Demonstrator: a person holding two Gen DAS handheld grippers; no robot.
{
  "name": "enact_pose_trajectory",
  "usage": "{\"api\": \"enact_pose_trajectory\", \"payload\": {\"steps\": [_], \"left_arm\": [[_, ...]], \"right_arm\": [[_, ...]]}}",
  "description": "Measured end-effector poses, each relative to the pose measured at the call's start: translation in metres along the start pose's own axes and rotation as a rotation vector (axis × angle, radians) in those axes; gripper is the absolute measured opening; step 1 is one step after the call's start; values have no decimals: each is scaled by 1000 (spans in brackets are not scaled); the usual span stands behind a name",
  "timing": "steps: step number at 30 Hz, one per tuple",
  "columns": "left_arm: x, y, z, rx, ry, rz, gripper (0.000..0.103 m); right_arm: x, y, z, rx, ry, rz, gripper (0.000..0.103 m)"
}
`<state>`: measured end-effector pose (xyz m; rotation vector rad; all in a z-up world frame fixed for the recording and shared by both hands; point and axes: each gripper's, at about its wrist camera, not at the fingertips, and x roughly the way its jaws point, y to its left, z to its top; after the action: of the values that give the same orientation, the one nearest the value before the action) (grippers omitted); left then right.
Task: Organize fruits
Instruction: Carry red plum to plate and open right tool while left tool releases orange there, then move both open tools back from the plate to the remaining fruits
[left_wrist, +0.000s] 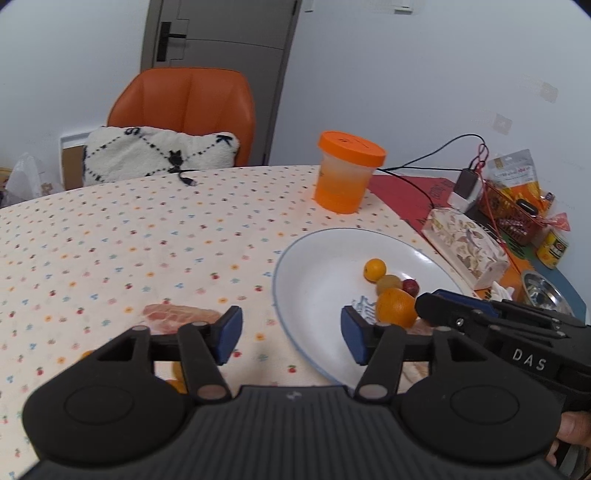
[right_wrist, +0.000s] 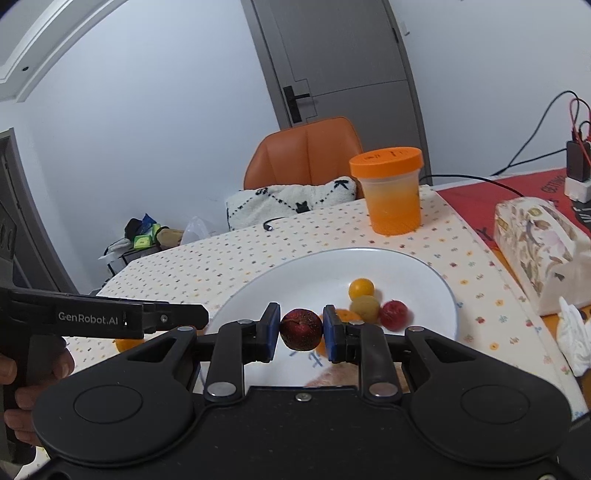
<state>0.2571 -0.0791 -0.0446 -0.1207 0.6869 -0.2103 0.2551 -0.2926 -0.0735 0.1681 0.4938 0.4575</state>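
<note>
In the right wrist view, my right gripper (right_wrist: 301, 332) is shut on a dark red plum (right_wrist: 301, 329), held just above the near part of a white plate (right_wrist: 258, 288). On the plate lie a small yellow-orange fruit (right_wrist: 361, 288), a yellow-green one (right_wrist: 365, 307) and a red one (right_wrist: 394, 314). In the left wrist view, my left gripper (left_wrist: 291, 334) stands open and empty over the plate's left rim (left_wrist: 295, 251). A larger orange (left_wrist: 396, 307) lies on the plate beside the right gripper (left_wrist: 432, 304), which hides the plum there.
An orange-lidded tub (left_wrist: 347, 173) stands behind the plate. A floral tissue box (left_wrist: 465, 243) lies to its right, by a cluttered red mat. A pink meat-like slice (left_wrist: 177, 315) and an orange (right_wrist: 125, 343) lie on the dotted cloth left of the plate. An orange chair (left_wrist: 184, 99) is behind the table.
</note>
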Motion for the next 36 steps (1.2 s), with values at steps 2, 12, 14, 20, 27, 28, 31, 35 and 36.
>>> {"api": "enact_pose_trajectory", "payload": {"steps": [2,12,14,20,27,28,31,35,36], "left_arm": [[-3,2,-1,-4,-4,11,71],[-16,9,-9,5,-48,63,88],[-18,12,-9,1,-52,71,91],[-25,19,-11,-19,-66,85,92],[-34,24,-15,-30,-89,102,95],[-36,26,-16,-36,-89,102,96],[-39,29,-17,-38,-93,110,96],[-45,35,-18,-45,-100,119,96],[-46,36,-18,-50,-103,123,96]], "right_arm": [[2,2,1,-5,-2,3,24],[-4,1,-1,16,-20,-30,52],[-6,3,-3,15,-19,-30,56],[-11,10,-7,16,-21,-24,71],[-13,18,-7,10,-18,-2,87],[-14,20,-8,11,-17,1,91],[-14,22,-8,15,-20,9,96],[-15,26,-9,19,-23,17,103],[-15,27,-10,17,-19,16,103]]}}
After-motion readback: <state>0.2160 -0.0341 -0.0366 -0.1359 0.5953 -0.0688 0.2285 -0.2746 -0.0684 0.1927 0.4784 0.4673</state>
